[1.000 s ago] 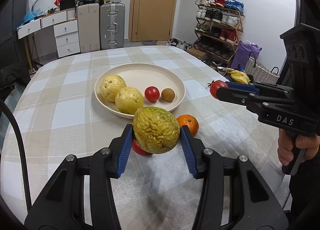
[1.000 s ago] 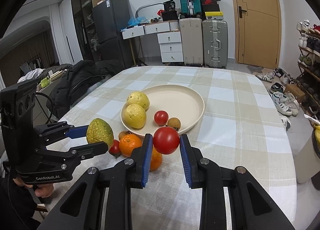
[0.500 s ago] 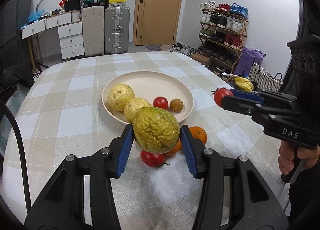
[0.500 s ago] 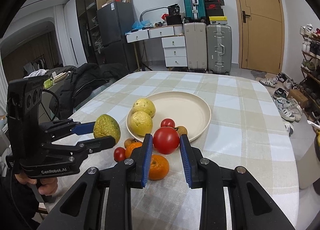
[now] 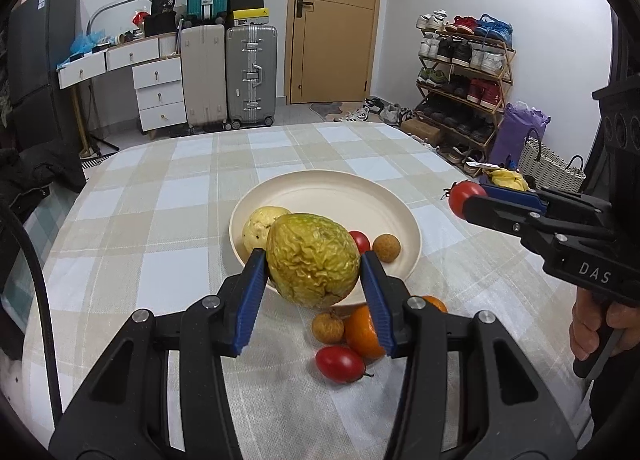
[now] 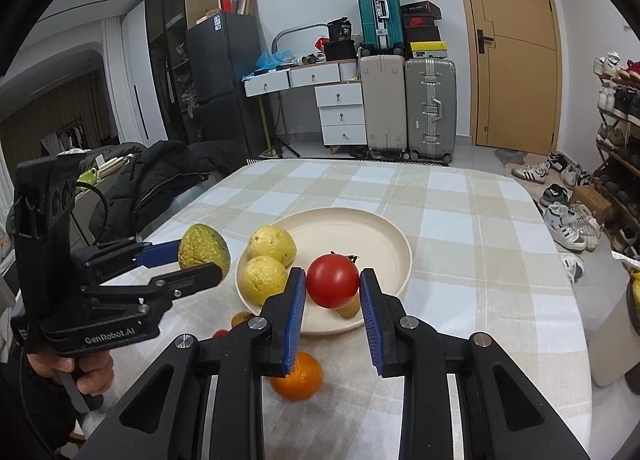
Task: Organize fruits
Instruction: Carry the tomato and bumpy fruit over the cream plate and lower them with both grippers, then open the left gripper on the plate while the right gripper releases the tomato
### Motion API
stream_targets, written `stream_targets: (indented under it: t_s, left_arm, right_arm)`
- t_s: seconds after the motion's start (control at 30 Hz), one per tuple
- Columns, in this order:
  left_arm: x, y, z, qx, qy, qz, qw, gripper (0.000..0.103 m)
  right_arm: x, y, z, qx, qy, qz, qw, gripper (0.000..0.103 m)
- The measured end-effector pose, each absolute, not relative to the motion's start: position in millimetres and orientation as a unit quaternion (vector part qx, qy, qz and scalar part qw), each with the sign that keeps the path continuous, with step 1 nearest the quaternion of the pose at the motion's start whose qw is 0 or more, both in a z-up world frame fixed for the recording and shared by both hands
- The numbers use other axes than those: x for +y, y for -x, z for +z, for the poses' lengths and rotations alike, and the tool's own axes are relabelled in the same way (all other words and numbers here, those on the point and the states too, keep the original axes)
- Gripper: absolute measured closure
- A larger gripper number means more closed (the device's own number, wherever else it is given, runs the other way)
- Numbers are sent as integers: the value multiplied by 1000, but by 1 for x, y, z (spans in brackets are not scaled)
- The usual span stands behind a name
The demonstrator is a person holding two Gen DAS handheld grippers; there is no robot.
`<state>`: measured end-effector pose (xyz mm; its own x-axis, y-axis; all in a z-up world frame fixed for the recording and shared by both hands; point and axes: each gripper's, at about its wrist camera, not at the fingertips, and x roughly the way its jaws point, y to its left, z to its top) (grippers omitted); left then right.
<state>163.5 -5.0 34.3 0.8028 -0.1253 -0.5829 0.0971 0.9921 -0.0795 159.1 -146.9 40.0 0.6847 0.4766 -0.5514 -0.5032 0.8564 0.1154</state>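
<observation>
A checked tablecloth (image 5: 132, 228) in beige, white and pale blue covers a table in a cluttered room, and a shallow cream plate (image 5: 340, 196) sits near its middle. The left gripper (image 5: 314, 266) is closed on a large wrinkled yellow-green fruit (image 5: 312, 260); the fruit sits squarely between the two blue pads, one pressing each side, and is lifted clear of the cloth, in front of the plate's near rim. The right gripper (image 6: 333, 280) is clamped on a red tomato (image 6: 333, 280), which is pinched between its blue pads near their tips and held in the air over the near edge of the plate. From the left wrist view, the right gripper comes in from the right edge with a hand (image 5: 600, 324) around its handle. From the right wrist view, the left gripper appears at the left with a hand (image 6: 76, 374) below it. On the plate lie two pale yellow round fruits (image 6: 272, 246) touching each other at its left side, plus a small red tomato (image 5: 360, 241) and a small round brown fruit (image 5: 386, 247) just beside it. On the cloth just in front of the plate lies a loose cluster: an orange (image 5: 362, 330), a second small brown fruit (image 5: 328, 327) touching it, and another red tomato (image 5: 340, 364) nearest the camera. A second orange (image 5: 436, 302) peeks out behind the left gripper's right finger. Suitcases (image 6: 408, 108), a white drawer unit (image 6: 342, 112), a wooden door (image 6: 512, 48) and a shoe rack (image 5: 464, 72) stand behind the table.
</observation>
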Motion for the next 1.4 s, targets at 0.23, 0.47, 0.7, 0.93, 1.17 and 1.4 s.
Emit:
stream_targets:
  t_s: [0.23,0.47,0.7,0.93,1.17,1.4]
  left_arm:
    - [-7,-182,32,313,23,-59,948,58]
    - [-6,-199,29,316,22,-54,947,58]
    - [-6,-216,25,323,21,-55,945,58]
    - [-9,-229,17,329,12,-57,943,58]
    - [-16,-235,14,331,1,-63,942,58]
    - [-19,-236,15,331,-2,-68,941,58]
  right_arm:
    - [-139,-174,43,298,23,268,916,75]
    - [-135,-187,41,304,23,266,915,75]
    - [-135,-203,33,315,18,261,912,75]
    - [-138,-212,19,332,18,258,907,75]
    - [-140,-215,10,340,15,256,905,75]
    - [-141,-212,9,346,19,251,904,73]
